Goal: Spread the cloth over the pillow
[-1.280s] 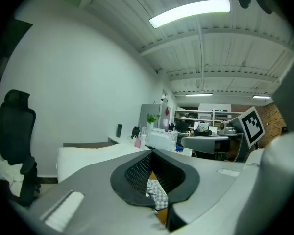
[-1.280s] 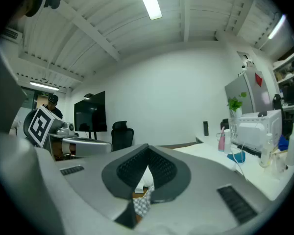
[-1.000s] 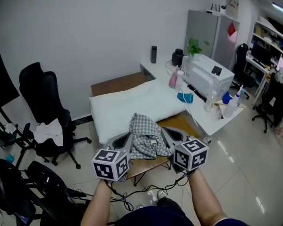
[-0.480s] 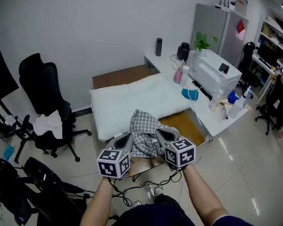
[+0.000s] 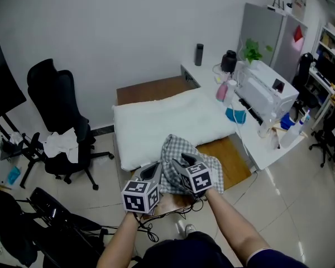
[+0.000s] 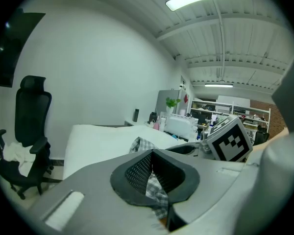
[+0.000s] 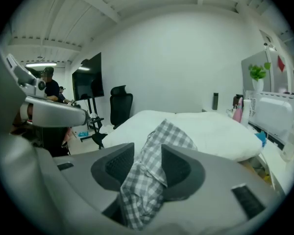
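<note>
A grey-and-white checked cloth (image 5: pixel 184 152) lies bunched on the near end of a brown table (image 5: pixel 231 163), in front of a big white pillow (image 5: pixel 167 121). My left gripper (image 5: pixel 154 173) is shut on a fold of the cloth (image 6: pixel 156 192), which shows pinched between its dark pads. Close beside it on the right, my right gripper (image 5: pixel 177 164) has its jaws opening. The cloth (image 7: pixel 154 155) hangs loosely through the gap between them, and the pads stand apart. Beyond the jaws the pillow (image 7: pixel 210 129) stretches away.
A black office chair (image 5: pixel 58 108) with a white rag stands at the left. A white desk (image 5: pixel 262 144) at the right carries a printer (image 5: pixel 265 91), bottles and a plant. Black stands and cables lie on the floor at the lower left.
My right gripper has moved left, close to the left one, and its jaws have parted around the cloth. The cloth sits more bunched between the two grippers.
</note>
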Available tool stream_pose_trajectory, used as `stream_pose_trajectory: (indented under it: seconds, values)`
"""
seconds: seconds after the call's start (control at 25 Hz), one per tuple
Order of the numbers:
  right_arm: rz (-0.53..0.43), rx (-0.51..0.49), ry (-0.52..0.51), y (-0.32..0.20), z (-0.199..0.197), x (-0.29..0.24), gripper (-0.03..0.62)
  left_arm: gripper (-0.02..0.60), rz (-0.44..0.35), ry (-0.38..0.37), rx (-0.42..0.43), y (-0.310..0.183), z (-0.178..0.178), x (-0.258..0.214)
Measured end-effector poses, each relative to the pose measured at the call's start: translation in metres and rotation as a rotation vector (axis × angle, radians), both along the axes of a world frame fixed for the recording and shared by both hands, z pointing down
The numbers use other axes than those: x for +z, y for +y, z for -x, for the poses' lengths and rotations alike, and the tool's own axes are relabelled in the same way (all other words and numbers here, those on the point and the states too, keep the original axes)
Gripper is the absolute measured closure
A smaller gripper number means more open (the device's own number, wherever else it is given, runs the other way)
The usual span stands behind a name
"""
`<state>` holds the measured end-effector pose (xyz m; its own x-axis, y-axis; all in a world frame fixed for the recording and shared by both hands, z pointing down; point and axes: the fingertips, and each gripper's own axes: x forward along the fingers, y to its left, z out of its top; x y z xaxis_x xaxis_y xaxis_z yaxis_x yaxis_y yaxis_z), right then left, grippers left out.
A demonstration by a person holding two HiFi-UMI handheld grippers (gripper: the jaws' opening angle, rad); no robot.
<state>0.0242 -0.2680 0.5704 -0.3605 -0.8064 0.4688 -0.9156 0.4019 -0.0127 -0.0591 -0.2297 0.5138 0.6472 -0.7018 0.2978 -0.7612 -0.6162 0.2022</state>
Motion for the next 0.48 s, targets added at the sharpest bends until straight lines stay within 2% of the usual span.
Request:
stream_pose_trajectory:
  seconds: [0.16,0.48]
  values:
    - [0.048,-0.020,0.060,-0.014,0.013,0.024,0.406,0.572,0.022,0.000,-0.008,-0.003,0.003,0.007]
    - [0.119,0.015,0.139,-0.034,0.009,0.062,0.411,0.572,0.053,-0.008,-0.023,-0.005,0.011,0.015]
